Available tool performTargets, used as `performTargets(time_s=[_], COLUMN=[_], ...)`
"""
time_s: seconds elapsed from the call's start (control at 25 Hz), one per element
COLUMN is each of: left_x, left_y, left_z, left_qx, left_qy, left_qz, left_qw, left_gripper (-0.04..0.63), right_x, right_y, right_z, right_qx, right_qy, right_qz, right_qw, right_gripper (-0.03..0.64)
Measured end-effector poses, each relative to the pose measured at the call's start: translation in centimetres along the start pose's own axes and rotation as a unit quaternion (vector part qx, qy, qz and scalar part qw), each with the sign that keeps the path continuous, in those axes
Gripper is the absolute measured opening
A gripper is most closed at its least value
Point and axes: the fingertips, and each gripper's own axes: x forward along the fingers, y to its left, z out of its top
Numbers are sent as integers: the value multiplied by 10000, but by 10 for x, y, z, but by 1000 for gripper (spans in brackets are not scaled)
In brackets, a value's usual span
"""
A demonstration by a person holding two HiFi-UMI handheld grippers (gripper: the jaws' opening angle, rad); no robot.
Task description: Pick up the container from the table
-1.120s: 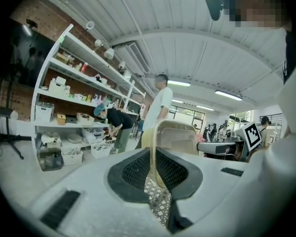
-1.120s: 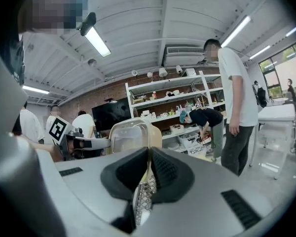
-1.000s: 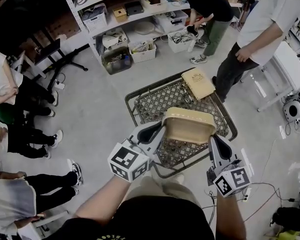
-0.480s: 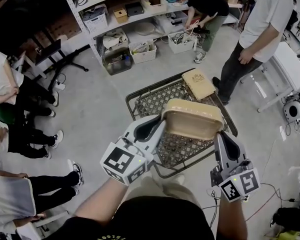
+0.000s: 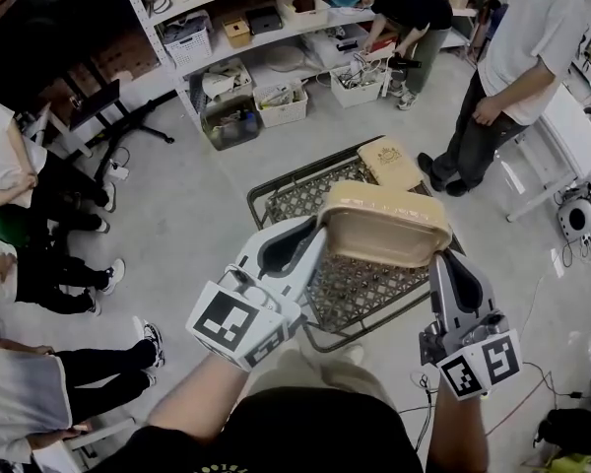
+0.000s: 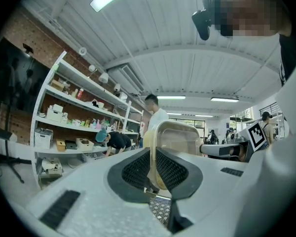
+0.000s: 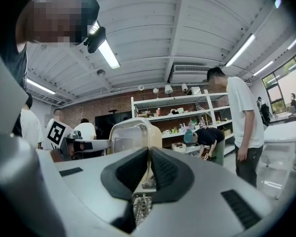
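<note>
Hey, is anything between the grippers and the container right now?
No. The left gripper and right gripper each pinch the container directly by its rim, at opposite ends, and nothing visible sits between pads and rim.

Head view looks steeply down — gripper views, level and close, share the container (image 5: 384, 227).

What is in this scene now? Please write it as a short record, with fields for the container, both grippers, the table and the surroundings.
container: beige tub, held in the air above the table
left gripper: jaws shut on the container's left wall
right gripper: jaws shut on the container's right wall
table: metal mesh top, stands on the floor
box: tan, lies on the table's far corner
people: several stand around the table
</note>
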Motion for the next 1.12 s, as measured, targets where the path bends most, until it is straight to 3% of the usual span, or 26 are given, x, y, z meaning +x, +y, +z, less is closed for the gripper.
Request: performTargets(time_s=[1.12], left_x=[3], left_y=[-7], left_z=[10], left_qx=[67], left_qy=[-107], left_qz=[-55], left_qw=[9999], left_gripper=[37], right_x=[-2], right_y=[-4], right_z=[14], right_qx=[-227], right_qy=[-114], right_qz=[-33], right_qw=[9997], right_gripper=[25])
